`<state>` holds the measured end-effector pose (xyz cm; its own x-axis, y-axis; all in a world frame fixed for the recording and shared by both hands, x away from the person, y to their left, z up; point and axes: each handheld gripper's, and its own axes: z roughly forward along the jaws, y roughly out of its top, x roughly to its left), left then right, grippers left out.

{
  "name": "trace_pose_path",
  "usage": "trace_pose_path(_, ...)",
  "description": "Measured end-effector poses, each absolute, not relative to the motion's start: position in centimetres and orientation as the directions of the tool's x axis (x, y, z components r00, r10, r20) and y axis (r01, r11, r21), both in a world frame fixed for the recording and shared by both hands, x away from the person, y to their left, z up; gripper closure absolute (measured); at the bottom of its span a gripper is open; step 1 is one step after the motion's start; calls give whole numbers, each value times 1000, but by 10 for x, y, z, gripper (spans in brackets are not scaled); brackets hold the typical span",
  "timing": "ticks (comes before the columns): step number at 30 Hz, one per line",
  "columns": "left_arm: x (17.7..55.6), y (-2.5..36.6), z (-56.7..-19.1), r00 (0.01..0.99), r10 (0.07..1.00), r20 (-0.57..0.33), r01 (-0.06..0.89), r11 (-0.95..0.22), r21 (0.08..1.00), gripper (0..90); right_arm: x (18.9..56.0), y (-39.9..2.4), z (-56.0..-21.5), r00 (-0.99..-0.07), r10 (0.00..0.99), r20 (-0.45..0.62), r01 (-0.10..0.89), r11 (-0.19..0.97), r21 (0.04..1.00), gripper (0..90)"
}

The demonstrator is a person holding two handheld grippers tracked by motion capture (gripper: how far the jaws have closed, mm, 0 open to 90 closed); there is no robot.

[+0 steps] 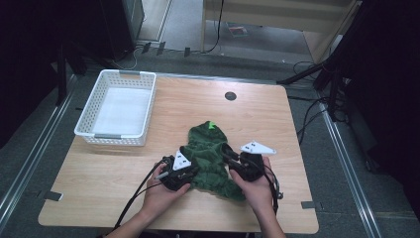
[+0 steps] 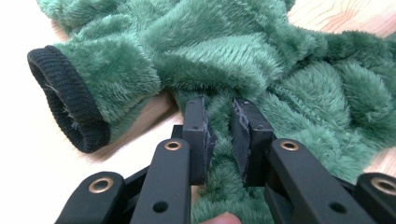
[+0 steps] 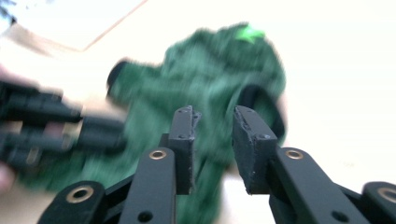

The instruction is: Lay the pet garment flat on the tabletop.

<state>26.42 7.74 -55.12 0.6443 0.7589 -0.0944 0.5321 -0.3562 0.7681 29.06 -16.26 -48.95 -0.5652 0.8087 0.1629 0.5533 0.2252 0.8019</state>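
A dark green fleece garment (image 1: 210, 158) lies bunched on the wooden table (image 1: 99, 173), with a bright green tag (image 1: 212, 125) at its far end. My left gripper (image 1: 193, 171) is at its left edge. In the left gripper view the jaws (image 2: 218, 112) are pinched on a fold of the fleece (image 2: 233, 56), beside a sleeve with a black ribbed cuff (image 2: 65, 98). My right gripper (image 1: 229, 153) hovers over the garment's right side. In the blurred right gripper view its jaws (image 3: 212, 116) stand apart with nothing between them, and the garment (image 3: 210, 74) lies beyond.
A white slotted basket (image 1: 116, 74) stands at the table's far left with nothing in it. A round cable hole (image 1: 230, 96) sits near the far edge. Bare wood surrounds the garment. Cables trail from both grippers toward the near edge.
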Motion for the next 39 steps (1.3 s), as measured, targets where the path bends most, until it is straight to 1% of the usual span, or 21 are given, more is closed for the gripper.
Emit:
trace_pose_path(3,263,79,-549,655,747,-110,533,-355,768,725,315,-154,-498,-550,825,133,585,267,766,687)
trace_pose_path(6,266,91,-537,644,745,-174,522,-263,811,667,327,-150,-512,-530,834,155,628,262,733,672)
trace_pose_path(8,279,102,-522,596,782,-182,507,-190,841,654,329,-148,-519,-529,828,184,642,249,725,651)
trace_pose_path(9,286,105,-518,576,795,-193,512,-165,843,636,329,-148,-522,-525,831,185,644,246,724,627)
trace_pose_path(11,309,110,-511,515,824,-238,555,-109,825,584,330,-147,-525,-510,841,183,651,237,721,583)
trace_pose_path(13,333,109,-510,472,844,-253,598,-96,796,546,332,-147,-529,-495,846,198,663,221,715,585)
trace_pose_path(14,345,106,-511,450,856,-255,615,-90,783,528,332,-146,-531,-495,844,205,667,218,712,614)
trace_pose_path(15,354,103,-514,432,868,-246,627,-92,774,508,333,-146,-532,-500,842,202,667,226,710,662)
trace_pose_path(17,371,96,-518,411,889,-201,639,-124,759,494,332,-144,-533,-509,840,187,660,242,711,772)
trace_pose_path(18,378,92,-519,395,903,-169,637,-136,758,479,331,-145,-533,-509,840,185,656,240,716,796)
trace_pose_path(20,393,89,-521,371,919,-132,650,-156,744,448,328,-146,-530,-523,834,176,636,245,731,826)
trace_pose_path(21,400,86,-522,368,920,-132,653,-155,741,447,326,-147,-529,-529,831,174,629,245,738,835)
trace_pose_path(25,422,79,-530,409,894,-184,696,-175,697,419,314,-153,-524,-536,824,182,612,231,756,842)
trace_pose_path(26,423,75,-532,420,892,-167,690,-194,698,418,310,-156,-523,-535,823,190,615,225,756,842)
trace_pose_path(28,423,71,-535,438,890,-129,678,-232,698,452,305,-161,-523,-528,820,222,633,206,746,839)
trace_pose_path(30,421,65,-538,440,893,-93,669,-257,697,537,301,-165,-525,-526,809,260,664,200,720,830)
trace_pose_path(33,418,59,-539,454,889,-59,651,-286,703,746,296,-169,-528,-526,810,259,678,216,703,820)
trace_pose_path(35,418,58,-539,457,888,-43,644,-297,705,840,294,-173,-530,-515,818,258,687,214,694,820)
trace_pose_path(37,420,60,-540,441,897,-40,642,-284,712,885,293,-176,-531,-511,818,262,690,209,693,820)
trace_pose_path(39,424,66,-540,417,908,-45,652,-264,710,898,293,-178,-530,-504,827,247,688,212,695,816)
